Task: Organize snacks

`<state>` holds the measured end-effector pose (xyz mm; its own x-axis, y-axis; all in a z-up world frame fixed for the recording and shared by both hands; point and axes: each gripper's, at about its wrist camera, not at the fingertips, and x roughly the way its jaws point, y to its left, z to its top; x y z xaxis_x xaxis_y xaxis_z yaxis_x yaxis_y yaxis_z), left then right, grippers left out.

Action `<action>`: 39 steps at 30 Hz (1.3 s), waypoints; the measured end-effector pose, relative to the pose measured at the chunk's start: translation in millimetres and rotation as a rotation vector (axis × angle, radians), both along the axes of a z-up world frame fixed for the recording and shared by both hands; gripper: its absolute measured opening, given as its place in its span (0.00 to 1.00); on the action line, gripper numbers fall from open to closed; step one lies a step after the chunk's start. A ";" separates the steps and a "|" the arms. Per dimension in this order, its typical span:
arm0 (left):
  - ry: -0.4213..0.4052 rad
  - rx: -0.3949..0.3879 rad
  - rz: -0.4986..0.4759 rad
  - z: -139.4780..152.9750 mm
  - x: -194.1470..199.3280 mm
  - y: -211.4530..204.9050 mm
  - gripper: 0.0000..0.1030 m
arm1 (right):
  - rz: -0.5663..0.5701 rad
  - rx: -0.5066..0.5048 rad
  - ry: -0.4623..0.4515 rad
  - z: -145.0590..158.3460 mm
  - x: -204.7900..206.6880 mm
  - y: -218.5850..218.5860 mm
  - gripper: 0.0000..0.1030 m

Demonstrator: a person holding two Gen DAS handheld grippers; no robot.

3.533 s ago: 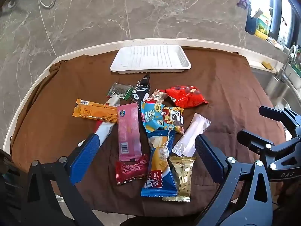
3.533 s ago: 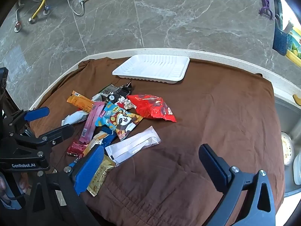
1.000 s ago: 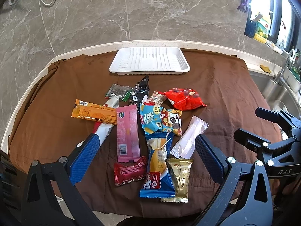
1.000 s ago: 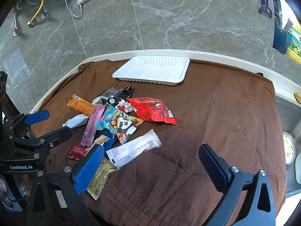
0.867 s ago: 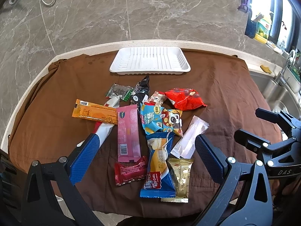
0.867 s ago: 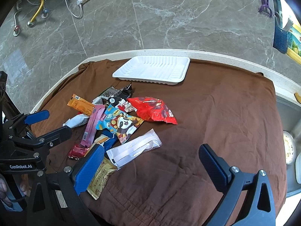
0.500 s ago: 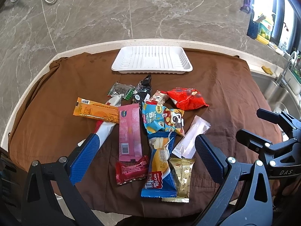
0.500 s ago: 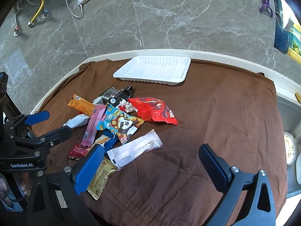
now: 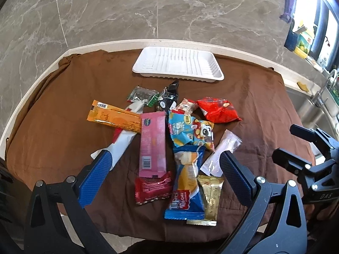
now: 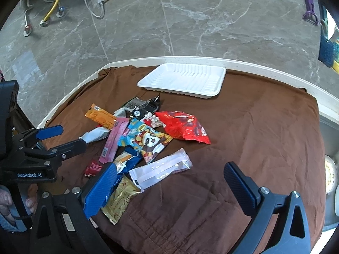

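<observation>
A heap of wrapped snacks lies mid-cloth: an orange bar [image 9: 112, 116], a pink bar [image 9: 152, 144], a panda packet [image 9: 190, 131], a red bag [image 9: 218, 110], a white sachet [image 9: 220, 154], a blue cake pack [image 9: 188, 182] and a gold packet [image 9: 209, 196]. Behind the heap a white ribbed tray [image 9: 178, 65] holds nothing. My left gripper [image 9: 165, 154] hovers open over the near end of the heap. My right gripper [image 10: 169, 167] is open too, above the white sachet [image 10: 161, 169] and bare cloth.
A brown cloth [image 9: 63, 127] covers the rounded white-edged table. A sink with a tap [image 9: 317, 99] lies beyond the right edge. A person's hand [image 10: 6, 199] holds the left gripper handle. Marble floor surrounds the table.
Both grippers stay open and almost still. The left wrist view has drifted slightly, so the heap and tray sit a little further right. No snack has moved.
</observation>
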<state>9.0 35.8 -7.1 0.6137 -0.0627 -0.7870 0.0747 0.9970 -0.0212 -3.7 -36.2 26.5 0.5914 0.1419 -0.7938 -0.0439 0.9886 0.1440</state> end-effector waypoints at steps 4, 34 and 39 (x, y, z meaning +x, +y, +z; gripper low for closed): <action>0.019 0.000 0.020 -4.1 0.2 10.9 1.00 | 0.024 0.007 0.006 -0.2 3.0 2.2 1.00; 0.191 -0.087 -0.012 -47.4 86.5 81.2 0.28 | 0.160 -0.162 0.121 -26.5 91.0 21.5 1.00; 0.240 -0.144 0.018 -61.3 121.3 93.9 0.28 | 0.171 -0.203 0.168 -38.5 120.5 17.4 1.00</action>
